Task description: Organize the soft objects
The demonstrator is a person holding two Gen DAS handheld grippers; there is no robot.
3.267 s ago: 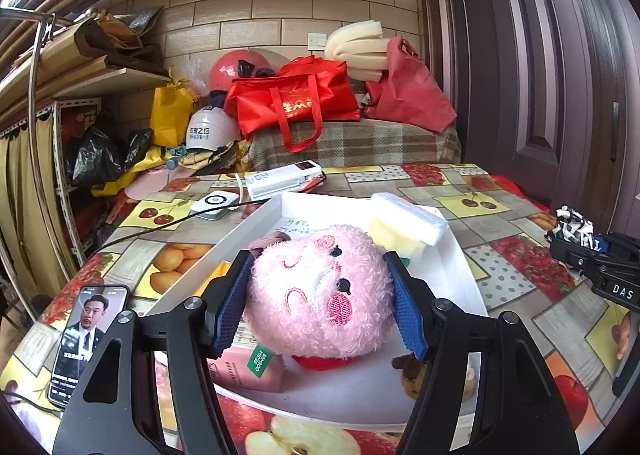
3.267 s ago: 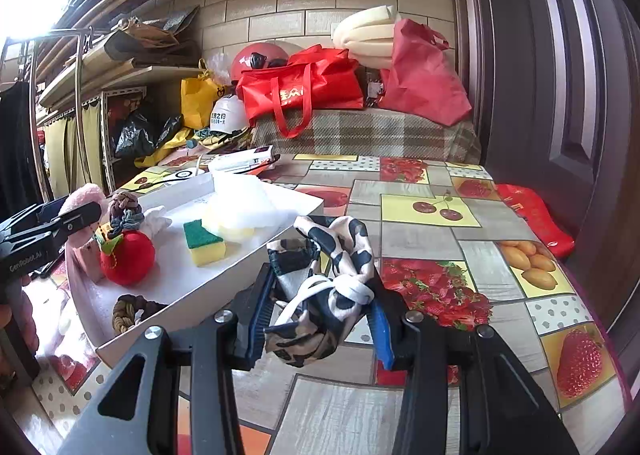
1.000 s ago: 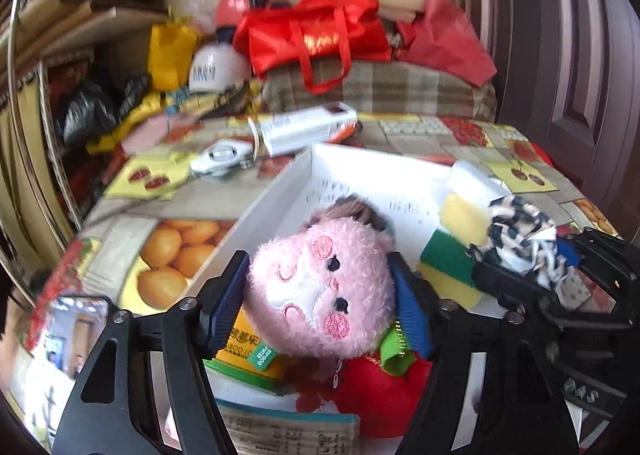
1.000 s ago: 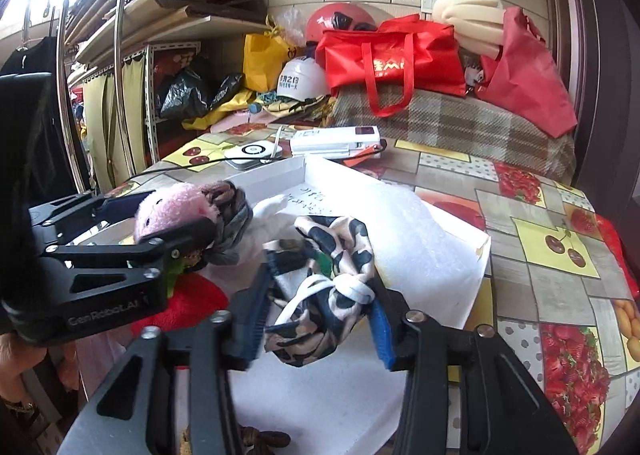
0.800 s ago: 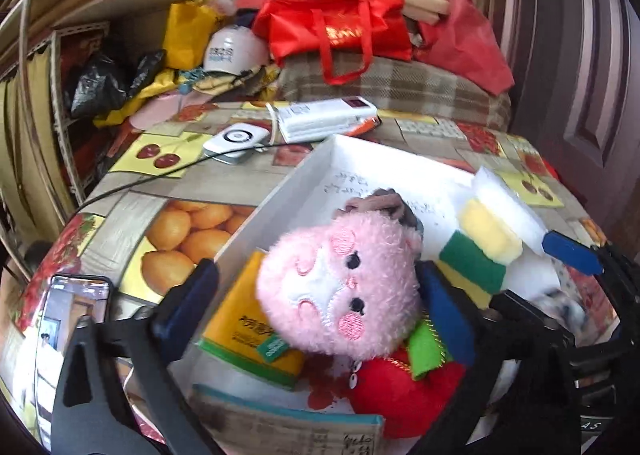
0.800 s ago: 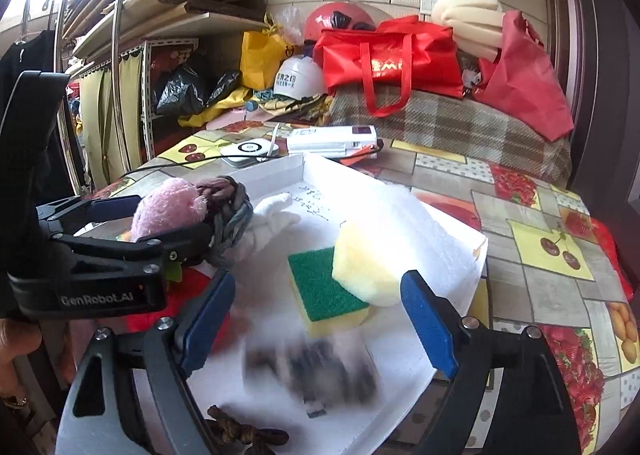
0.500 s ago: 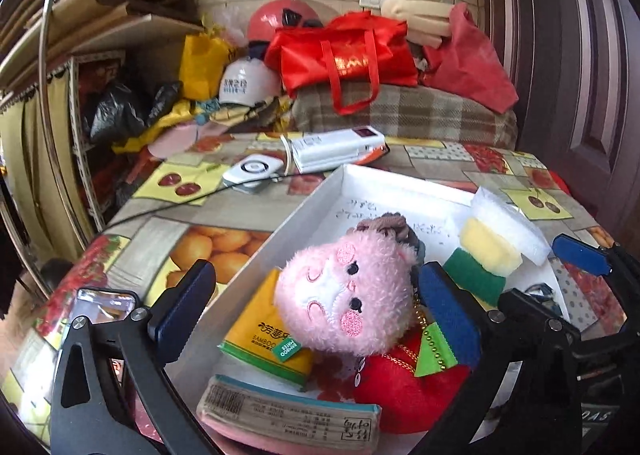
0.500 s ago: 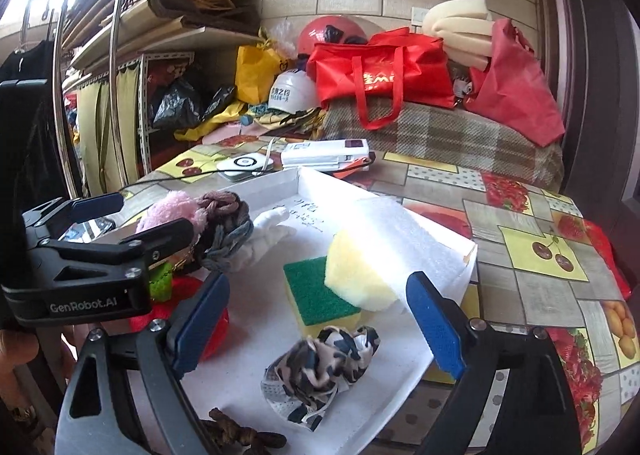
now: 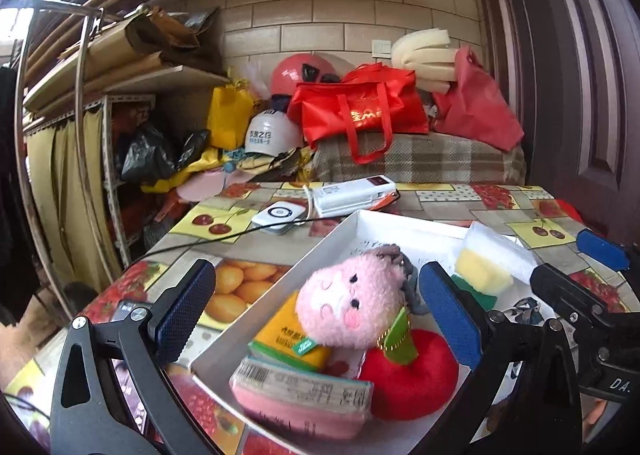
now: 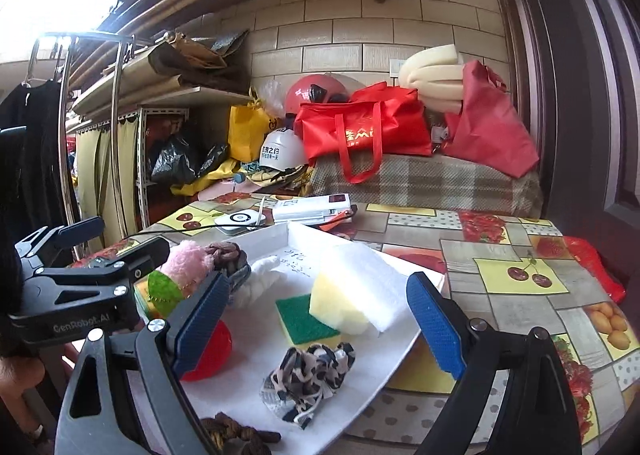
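Partly hidden: red plush (image 10: 208, 351) behind right gripper (image 10: 320, 319) pad.

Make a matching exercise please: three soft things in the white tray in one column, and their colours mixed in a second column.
Things:
1. plush toy
2. scrunchie
3. stuffed apple

Colours:
A. red
B. black and white pattern
C. pink

All three lie in the white tray.

Pairs: 1-C, 2-B, 3-A
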